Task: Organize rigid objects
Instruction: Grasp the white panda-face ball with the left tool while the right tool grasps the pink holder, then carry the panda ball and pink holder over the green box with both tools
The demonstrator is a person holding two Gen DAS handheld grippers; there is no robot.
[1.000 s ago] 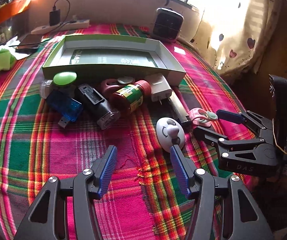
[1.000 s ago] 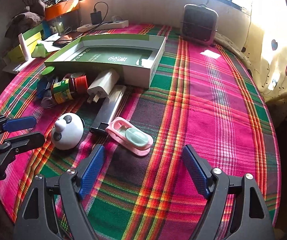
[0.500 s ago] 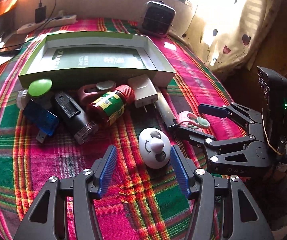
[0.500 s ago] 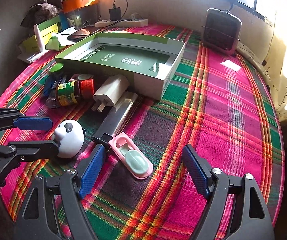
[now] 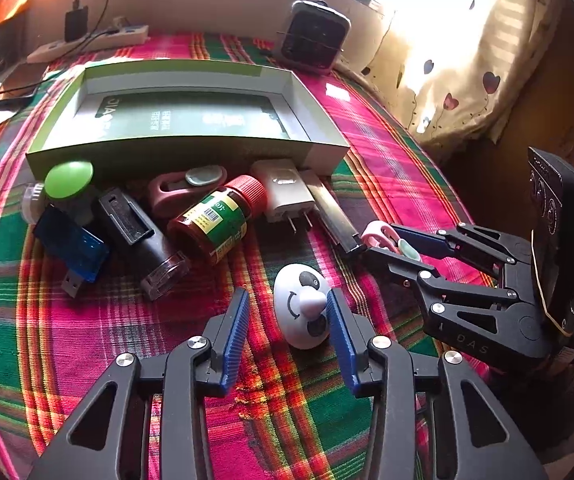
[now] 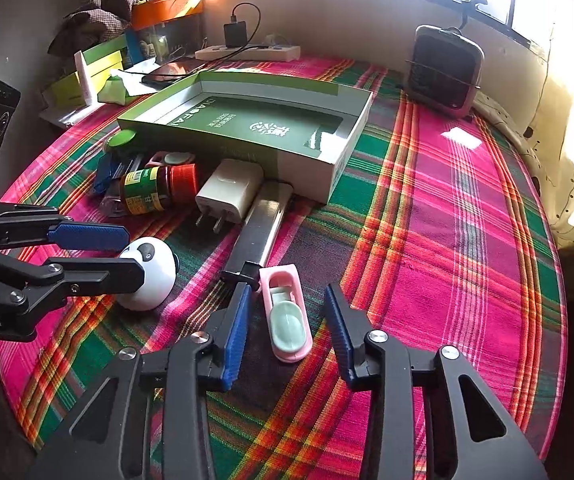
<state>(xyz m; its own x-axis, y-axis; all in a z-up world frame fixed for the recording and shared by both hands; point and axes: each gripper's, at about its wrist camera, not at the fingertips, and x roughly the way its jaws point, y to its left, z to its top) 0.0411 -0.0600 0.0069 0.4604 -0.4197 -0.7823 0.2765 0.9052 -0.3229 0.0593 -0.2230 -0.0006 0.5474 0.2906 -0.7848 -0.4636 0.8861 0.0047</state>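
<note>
A white panda toy [image 5: 305, 312] lies on the plaid cloth between the fingers of my left gripper [image 5: 287, 304]. Its jaws are closing: the right pad [image 5: 341, 332] meets the panda, the left pad stands clear. A pink case with a mint insert [image 6: 287, 316] lies between the fingers of my right gripper [image 6: 287, 300], whose jaws are also closing, with gaps on both sides. Behind them lies a pile: a red-capped bottle [image 5: 215, 220], white charger [image 5: 287, 192], silver bar [image 6: 263, 224], black device [image 5: 139, 240], blue USB stick [image 5: 71, 252]. The open green box [image 5: 191, 150] stands behind the pile.
A small fan heater [image 6: 443, 72] and a power strip [image 6: 247, 54] stand at the far edge under the window. Boxes and clutter [image 6: 87, 76] fill the back left corner. The table edge and a curtain [image 5: 467, 92] run along the right.
Both grippers' jaws have narrowed from wide open. The left gripper moved forward until the panda came between its fingers. The pink case now lies between the right gripper's fingers.
</note>
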